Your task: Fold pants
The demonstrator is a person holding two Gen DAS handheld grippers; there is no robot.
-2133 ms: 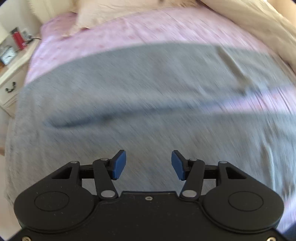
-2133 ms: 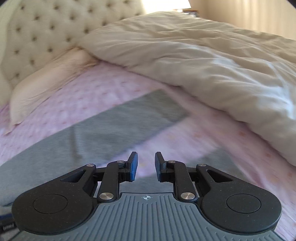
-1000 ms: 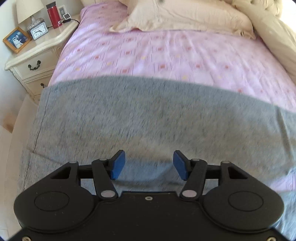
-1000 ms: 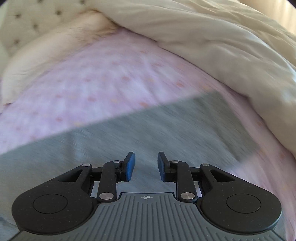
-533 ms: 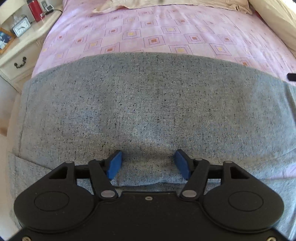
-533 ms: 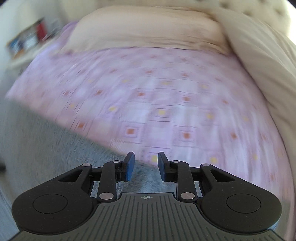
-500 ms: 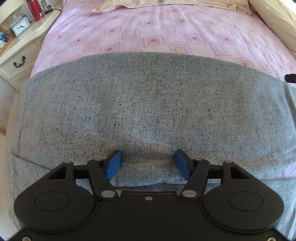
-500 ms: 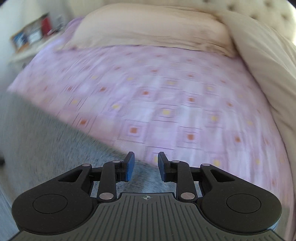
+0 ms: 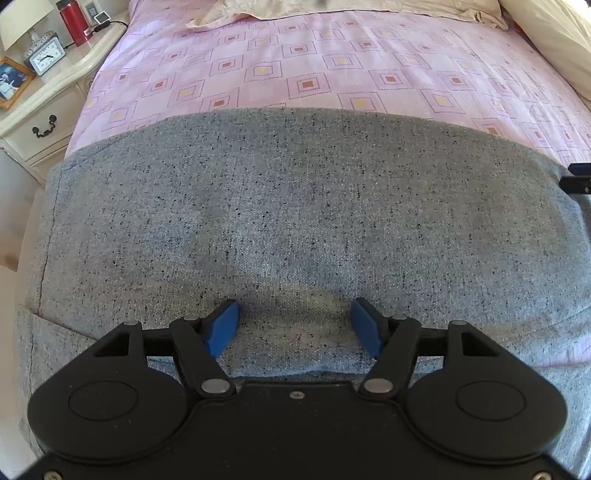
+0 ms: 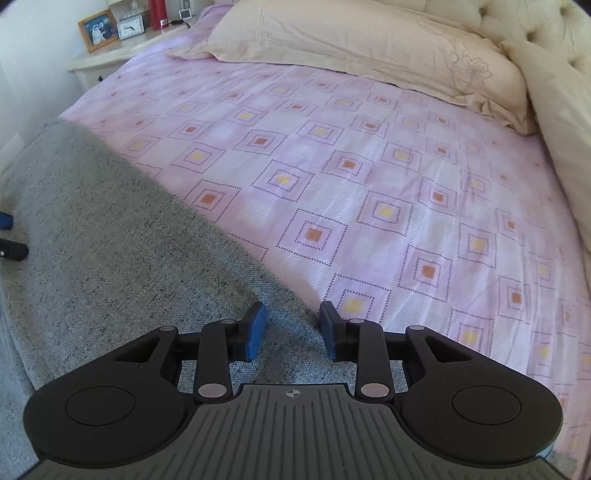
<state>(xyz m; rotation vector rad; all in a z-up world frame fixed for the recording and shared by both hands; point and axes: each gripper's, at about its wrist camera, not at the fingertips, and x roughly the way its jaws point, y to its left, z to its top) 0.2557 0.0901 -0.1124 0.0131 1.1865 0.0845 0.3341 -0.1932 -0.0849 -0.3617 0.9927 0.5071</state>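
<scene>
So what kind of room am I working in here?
A bedroom, almost certainly: the grey pants lie on a bed with a pink patterned sheet, a cream pillow by the tufted headboard, and a nightstand.

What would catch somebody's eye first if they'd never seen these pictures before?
Probably the grey pants, spread flat across the near part of the bed on a pink sheet patterned with small squares. Next, the blue-tipped left gripper and right gripper, both open and low over the grey cloth. Beyond them lie a cream pillow at the head of the bed and a nightstand with a clock and a red bottle.
</scene>
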